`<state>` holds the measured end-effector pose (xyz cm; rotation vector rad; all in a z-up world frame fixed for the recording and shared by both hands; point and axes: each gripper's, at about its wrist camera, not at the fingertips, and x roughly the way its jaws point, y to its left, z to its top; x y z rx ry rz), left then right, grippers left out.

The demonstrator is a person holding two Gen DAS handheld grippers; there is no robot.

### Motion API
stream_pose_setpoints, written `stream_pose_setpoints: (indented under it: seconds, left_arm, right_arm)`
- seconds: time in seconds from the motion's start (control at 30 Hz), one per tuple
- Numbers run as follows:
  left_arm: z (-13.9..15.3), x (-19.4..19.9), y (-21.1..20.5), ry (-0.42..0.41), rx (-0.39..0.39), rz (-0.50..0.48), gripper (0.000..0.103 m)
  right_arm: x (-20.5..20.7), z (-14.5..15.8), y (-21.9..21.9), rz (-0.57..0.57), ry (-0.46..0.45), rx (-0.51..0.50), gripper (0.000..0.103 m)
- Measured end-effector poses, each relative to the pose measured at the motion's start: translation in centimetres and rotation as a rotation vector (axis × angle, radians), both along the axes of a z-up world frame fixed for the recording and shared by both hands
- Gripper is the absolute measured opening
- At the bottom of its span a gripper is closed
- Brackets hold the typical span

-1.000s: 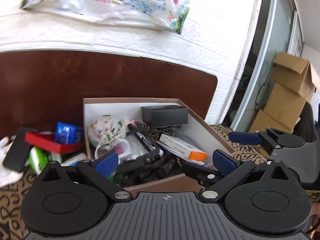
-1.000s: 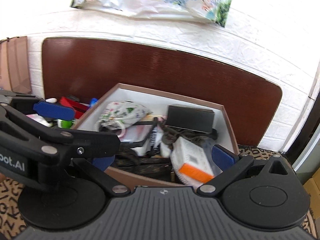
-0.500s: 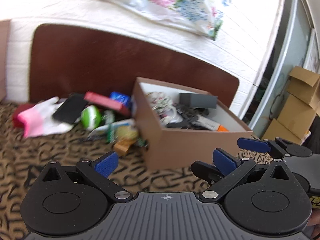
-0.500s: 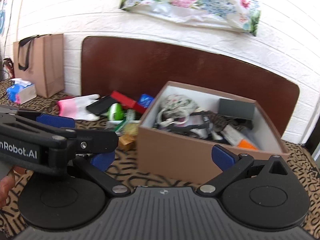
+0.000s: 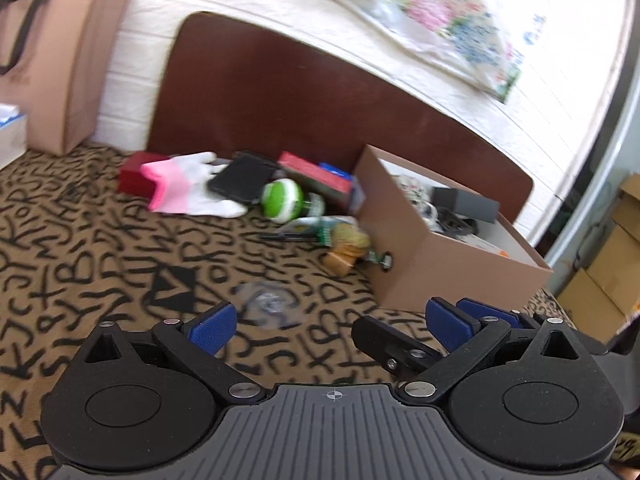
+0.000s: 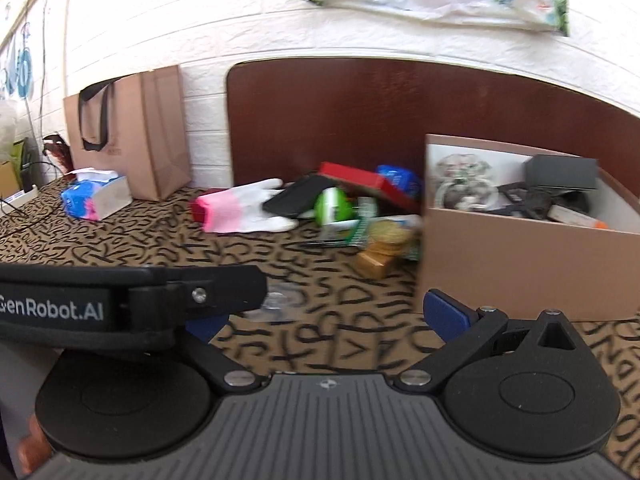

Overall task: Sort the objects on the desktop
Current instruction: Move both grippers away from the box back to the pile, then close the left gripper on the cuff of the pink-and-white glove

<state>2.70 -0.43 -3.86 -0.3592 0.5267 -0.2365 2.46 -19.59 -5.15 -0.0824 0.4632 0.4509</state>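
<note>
Your left gripper [image 5: 326,326] sits low at 6 o'clock with its jaws spread wide and nothing between them. Your right gripper [image 6: 332,316] is the same: wide open and empty, hanging just off the patterned cloth [image 6: 120,240]. In the right view, the left tool crosses at 9 o'clock.

Just ahead of both, at 12 o'clock close in, a small clear piece [image 5: 268,302] lies on the cloth; blur hides what it is.

Further out, the unsorted pile lies against the left wall of the brown box [image 6: 520,256]: a tan block [image 6: 374,262] nearest, a yellow-green packet [image 6: 390,234] above it, a green and white ball [image 6: 330,206], a black flat case [image 6: 294,198], a pink and white glove [image 6: 240,212] at 11 o'clock, and a red box [image 6: 360,178] leaning at the back.

The brown box at 2 o'clock already holds a floral pouch [image 6: 460,166], a black box [image 6: 560,172] and cables.

You seem to be between picks, choosing the next item. The tan block or the clear piece looks the easiest reach: come down over it, jaws to either side, then close. The clear piece lies flat and may slip.
</note>
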Motion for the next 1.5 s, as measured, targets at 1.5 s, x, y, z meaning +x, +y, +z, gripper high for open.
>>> stream_pose_setpoints:
  seconds: [1.5]
  left_arm:
    - [-3.0,15.1,14.1,0.112,-0.101,0.142,0.064]
  right_arm:
    - [12.0,-3.8,15.3,0.175,0.088,0.019,0.092]
